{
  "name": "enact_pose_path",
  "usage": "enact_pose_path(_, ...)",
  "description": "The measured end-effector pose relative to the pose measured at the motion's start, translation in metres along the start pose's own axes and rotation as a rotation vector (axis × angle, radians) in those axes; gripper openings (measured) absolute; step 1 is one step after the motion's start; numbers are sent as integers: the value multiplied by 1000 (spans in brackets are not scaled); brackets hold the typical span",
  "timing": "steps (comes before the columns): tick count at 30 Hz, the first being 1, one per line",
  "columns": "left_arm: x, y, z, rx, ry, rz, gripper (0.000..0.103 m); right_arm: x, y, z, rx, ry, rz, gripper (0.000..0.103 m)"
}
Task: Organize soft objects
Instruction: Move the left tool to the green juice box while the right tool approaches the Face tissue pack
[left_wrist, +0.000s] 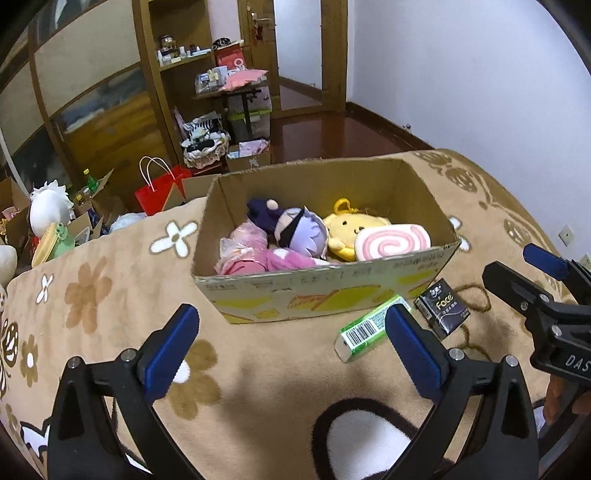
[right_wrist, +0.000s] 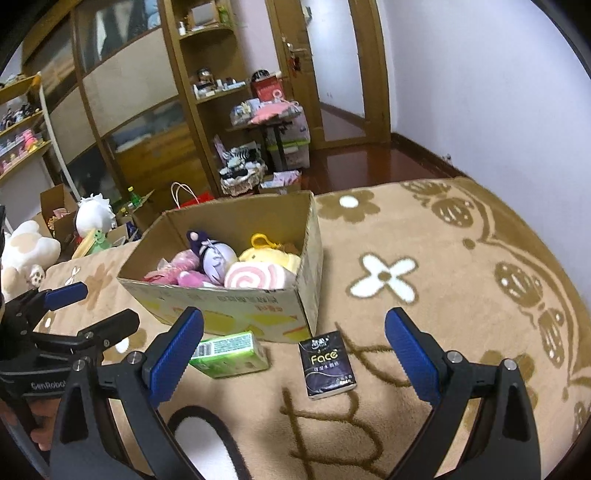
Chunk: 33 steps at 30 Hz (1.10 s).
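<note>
An open cardboard box (left_wrist: 321, 291) sits on a tan flowered blanket (left_wrist: 110, 280). Inside it lie a pink swirl roll plush (left_wrist: 391, 240), a yellow plush (left_wrist: 347, 225), a purple-haired doll (left_wrist: 295, 229) and a pink plush (left_wrist: 247, 254). In front of the box lie a green tissue pack (left_wrist: 369, 328) and a black tissue pack (left_wrist: 441, 310). My left gripper (left_wrist: 291, 343) is open and empty, near the box's front wall. My right gripper (right_wrist: 295, 350) is open over the black pack (right_wrist: 327, 365), apart from it, with the green pack (right_wrist: 229, 354) by its left finger.
The bed edge runs behind the box (right_wrist: 221, 306). Beyond it are a red paper bag (left_wrist: 159, 192), a white plush (left_wrist: 48, 210), open cartons and wooden shelving (left_wrist: 166, 74). The left gripper (right_wrist: 109, 304) shows at the left of the right wrist view, the right gripper (left_wrist: 508, 260) at the right of the left one.
</note>
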<state>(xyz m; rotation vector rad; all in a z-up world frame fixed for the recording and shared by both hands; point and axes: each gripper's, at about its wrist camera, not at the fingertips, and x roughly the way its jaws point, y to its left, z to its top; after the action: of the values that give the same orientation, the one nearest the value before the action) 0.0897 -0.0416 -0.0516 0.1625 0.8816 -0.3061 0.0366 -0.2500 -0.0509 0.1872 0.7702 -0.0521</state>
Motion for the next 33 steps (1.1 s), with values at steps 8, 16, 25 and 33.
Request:
enact_pose_path(8, 24, -15, -2, 46, 26, 5, 100, 29, -15, -10, 53, 98, -22, 103)
enact_pose_path(16, 47, -27, -4, 88, 42, 6, 100, 51, -27, -16, 99, 147, -28, 99)
enact_pose_path(25, 66, -47, -12, 164, 69, -4, 100, 67, -33, -18, 118, 175, -16, 96)
enact_pose_path(33, 84, -62, -19, 228, 90, -6, 100, 86, -35, -21, 132, 211, 0, 90)
